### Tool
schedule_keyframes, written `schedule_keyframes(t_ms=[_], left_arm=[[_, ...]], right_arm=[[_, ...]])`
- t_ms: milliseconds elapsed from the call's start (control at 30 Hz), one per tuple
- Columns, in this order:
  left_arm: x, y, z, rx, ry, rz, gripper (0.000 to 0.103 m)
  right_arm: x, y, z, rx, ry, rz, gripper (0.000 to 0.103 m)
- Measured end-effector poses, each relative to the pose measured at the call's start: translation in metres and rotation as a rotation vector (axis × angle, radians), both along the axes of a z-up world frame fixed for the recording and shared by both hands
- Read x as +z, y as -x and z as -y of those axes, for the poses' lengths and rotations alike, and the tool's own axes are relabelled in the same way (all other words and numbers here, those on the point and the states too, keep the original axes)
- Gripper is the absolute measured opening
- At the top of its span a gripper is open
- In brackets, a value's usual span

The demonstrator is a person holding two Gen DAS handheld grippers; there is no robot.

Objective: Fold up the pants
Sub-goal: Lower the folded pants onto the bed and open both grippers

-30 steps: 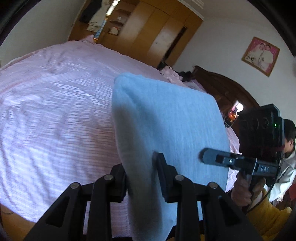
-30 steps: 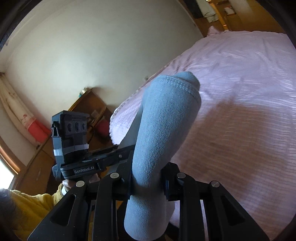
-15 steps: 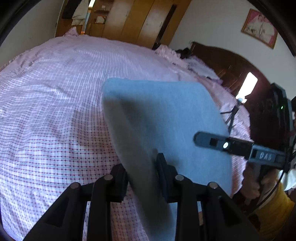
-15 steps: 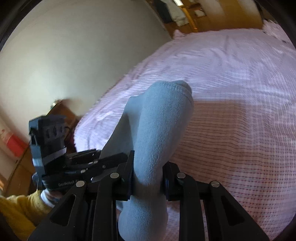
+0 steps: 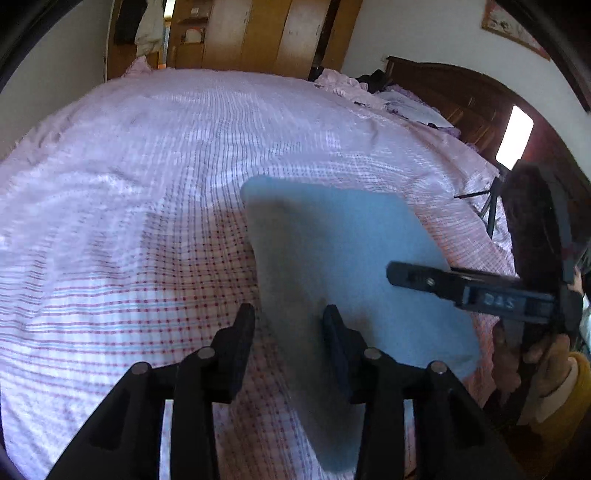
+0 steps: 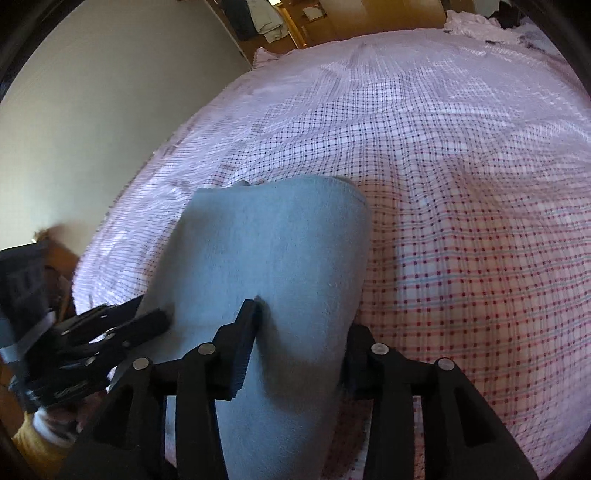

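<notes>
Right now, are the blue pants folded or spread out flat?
Folded: the blue pants lie doubled into a short thick pad on the bed.

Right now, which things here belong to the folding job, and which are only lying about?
For the job:
- blue pants
- left gripper, jaws just opening, fabric between
- right gripper, likewise
- checked bed cover underneath

Lying about:
- clothes heap at the headboard
- hanging garments
- wall picture

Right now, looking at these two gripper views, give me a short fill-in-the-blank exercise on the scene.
1. The folded fleece pants are light ____ in colour.
2. They lie on a bed with a pink ____ sheet.
3. The person's sleeve is ____.
4. The pants sit between the jaws of ____ grippers, left gripper and right gripper.

Missing: blue; checked; yellow; both
</notes>
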State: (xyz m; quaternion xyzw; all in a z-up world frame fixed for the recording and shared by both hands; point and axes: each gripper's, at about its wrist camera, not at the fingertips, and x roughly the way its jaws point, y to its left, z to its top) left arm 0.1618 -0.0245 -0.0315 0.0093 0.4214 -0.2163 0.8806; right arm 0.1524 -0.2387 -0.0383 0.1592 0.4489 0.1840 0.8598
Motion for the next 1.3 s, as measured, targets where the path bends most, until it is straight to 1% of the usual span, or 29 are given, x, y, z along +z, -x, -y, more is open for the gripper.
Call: schedule_keyframes(t_ms=[67,167,233,333,500,567,667,800,867,933,1100,1200,1233,1267,1300], left_arm=[[0.012,0.017,0.003,-0.013,-0.024,0.041,0.04],[0.022,0.034,0.008,-0.026,-0.061,0.073,0.04],[0.02,0.041,0.01,-0.032,-0.079,0.069,0.04],[0.013,0.048,0.009,-0.014,-0.109,0.056,0.037],[0.0,0.06,-0.004,0.029,-0.103,0.036,0.036],[-0.009,0.06,-0.005,0.043,-0.117,0.023,0.036],[-0.022,0.056,-0.004,0.06,-0.131,-0.006,0.036],[-0.032,0.056,-0.006,0.059,-0.137,-0.01,0.036],[-0.036,0.055,-0.006,0.062,-0.134,-0.016,0.037],[-0.035,0.056,-0.007,0.071,-0.126,-0.017,0.037],[-0.027,0.068,-0.01,0.084,-0.134,0.003,0.037],[-0.023,0.081,-0.014,0.106,-0.121,0.004,0.037],[-0.023,0.085,-0.015,0.115,-0.118,0.002,0.04],[-0.024,0.089,-0.016,0.124,-0.118,-0.001,0.046],[-0.024,0.091,-0.016,0.131,-0.121,-0.003,0.049]], right_arm=[[0.008,0.002,-0.002,-0.008,0.026,0.008,0.033],[0.019,0.01,0.001,-0.032,0.05,0.019,0.033],[0.026,0.018,0.0,-0.048,0.076,0.036,0.033],[0.038,0.038,0.004,-0.08,0.116,0.072,0.033],[0.049,0.079,0.004,-0.077,0.125,0.121,0.033],[0.047,0.098,-0.001,-0.064,0.115,0.124,0.033],[0.034,0.108,-0.011,-0.048,0.117,0.108,0.033],[0.005,0.104,-0.018,-0.053,0.165,0.059,0.033],[-0.009,0.095,-0.018,-0.064,0.172,0.037,0.033],[-0.013,0.093,-0.015,-0.076,0.158,0.031,0.033],[-0.005,0.104,-0.01,-0.101,0.143,0.051,0.033],[0.002,0.117,-0.011,-0.117,0.169,0.068,0.034],[0.003,0.12,-0.012,-0.123,0.181,0.07,0.038],[0.005,0.127,-0.013,-0.133,0.201,0.071,0.041],[0.005,0.131,-0.014,-0.14,0.209,0.072,0.046]])
